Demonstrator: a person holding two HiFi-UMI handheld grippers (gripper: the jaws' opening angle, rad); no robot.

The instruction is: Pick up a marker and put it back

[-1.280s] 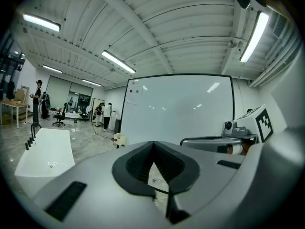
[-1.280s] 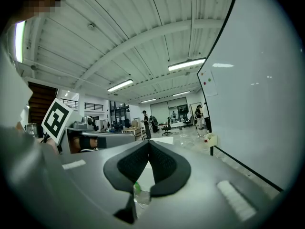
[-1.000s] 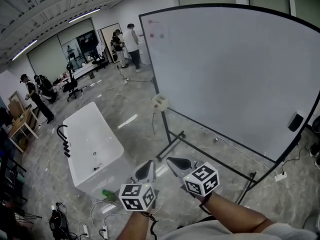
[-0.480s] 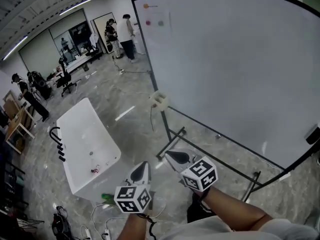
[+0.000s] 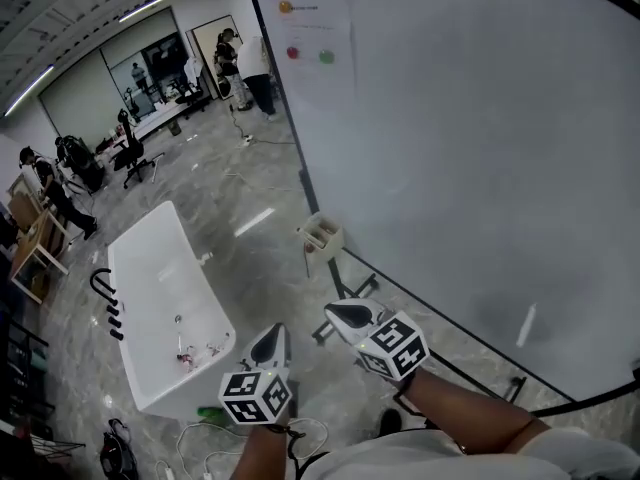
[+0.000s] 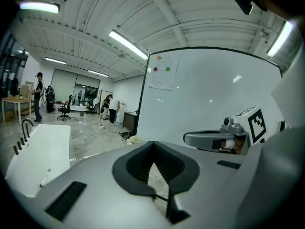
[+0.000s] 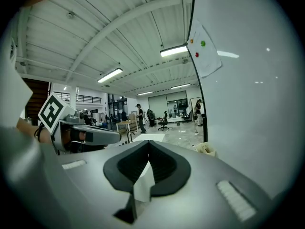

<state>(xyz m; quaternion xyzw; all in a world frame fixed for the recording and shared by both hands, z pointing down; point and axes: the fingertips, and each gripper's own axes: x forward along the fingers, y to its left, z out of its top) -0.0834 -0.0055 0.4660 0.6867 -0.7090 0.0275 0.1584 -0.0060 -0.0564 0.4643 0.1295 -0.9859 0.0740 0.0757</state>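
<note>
Both the left tool and the right tool have their jaws pressed together, tip to tip. One large whiteboard carries three round magnets. One small beige box hangs at its lower left corner; whether it holds a marker I cannot tell.

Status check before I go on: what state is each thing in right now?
Left gripper: shut, empty.
Right gripper: shut, empty.
Whiteboard: upright on its stand, nearly blank.
Sheet: pinned flat near the board's top corner.
Box: open-topped, at the board's lower corner; contents unclear.
Bathtub: no water visible.
</note>
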